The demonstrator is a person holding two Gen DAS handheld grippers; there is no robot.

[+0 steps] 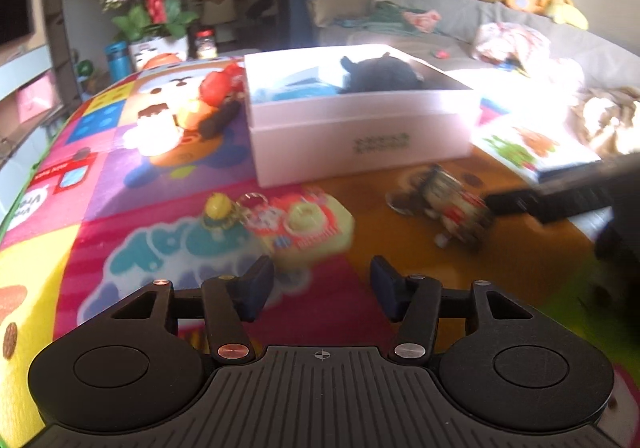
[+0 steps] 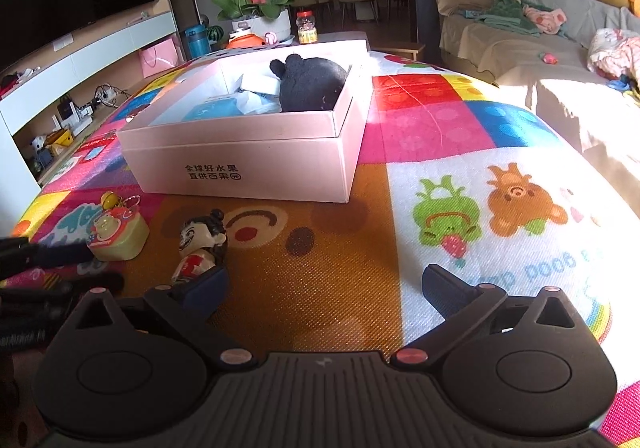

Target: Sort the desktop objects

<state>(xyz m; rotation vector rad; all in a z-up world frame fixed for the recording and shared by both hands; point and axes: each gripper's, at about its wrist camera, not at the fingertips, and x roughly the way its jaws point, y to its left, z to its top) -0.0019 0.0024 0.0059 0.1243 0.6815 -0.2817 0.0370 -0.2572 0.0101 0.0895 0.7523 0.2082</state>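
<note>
On the play mat (image 2: 460, 127), my left gripper (image 1: 322, 278) hung part-open w/ nothing between pads (yellow toy (image 1: 308, 226) at 11 o'clock); right gripper (image 2: 324, 288) gaped wide, figurine (image 2: 202, 244) by its left finger, pink box (image 2: 248, 163) at 12.

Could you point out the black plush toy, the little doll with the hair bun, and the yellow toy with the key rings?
black plush toy (image 2: 310, 85), right wrist view, on its rounded body inside the box.
little doll (image 2: 202, 238), right wrist view, on its face.
yellow toy (image 2: 120, 234), right wrist view, on its yellow side.
</note>
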